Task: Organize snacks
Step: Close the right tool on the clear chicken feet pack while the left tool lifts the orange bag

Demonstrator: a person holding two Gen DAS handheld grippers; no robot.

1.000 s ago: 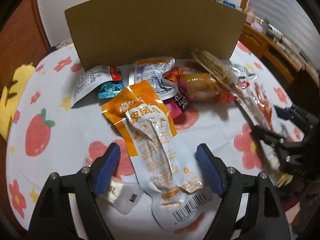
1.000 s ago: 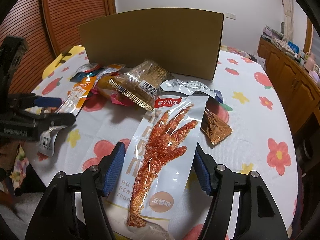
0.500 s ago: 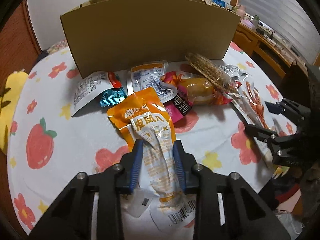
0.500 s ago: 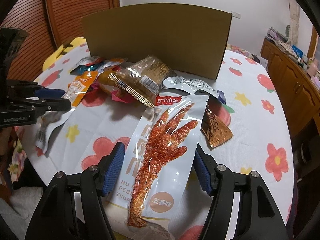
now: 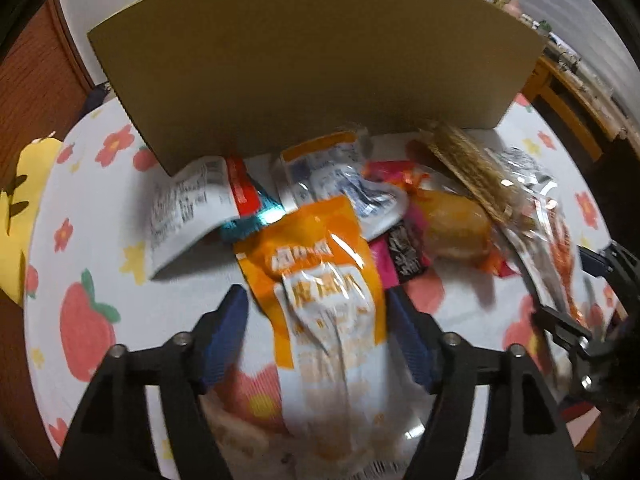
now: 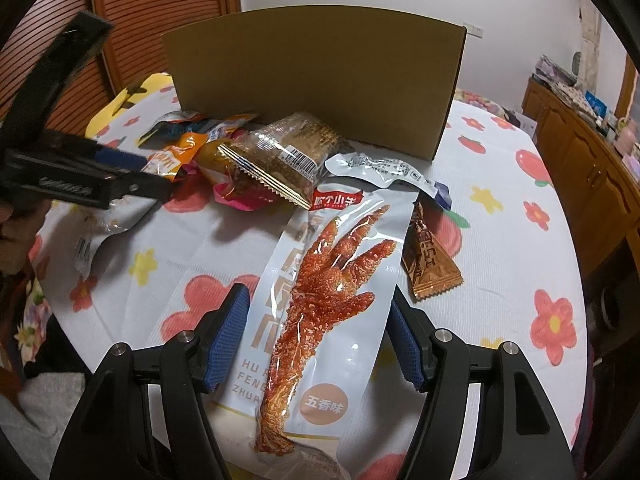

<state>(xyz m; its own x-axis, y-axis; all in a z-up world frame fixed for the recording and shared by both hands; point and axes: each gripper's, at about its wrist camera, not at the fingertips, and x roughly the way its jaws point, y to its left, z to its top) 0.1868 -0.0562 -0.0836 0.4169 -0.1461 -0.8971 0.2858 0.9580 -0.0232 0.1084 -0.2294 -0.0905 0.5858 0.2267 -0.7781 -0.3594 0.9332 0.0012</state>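
Observation:
An orange and white snack pouch lies between the fingers of my left gripper, which is open around it; the view is blurred. Behind it sits a pile of snack packets in front of a cardboard box. My right gripper is open, its fingers either side of a long white chicken-foot packet that lies on the tablecloth. A brown biscuit pack and a small brown sachet lie nearby. The left gripper shows at the left of the right wrist view.
The table has a white cloth with flowers and strawberries. A wooden cabinet stands to the right and a wooden door at the back left. A yellow cushion lies at the left table edge.
My left gripper shut on the orange pouch half a second ago, and now its fingers stand open again and it has moved nearer the box. My right gripper has stayed open over the chicken-foot packet.

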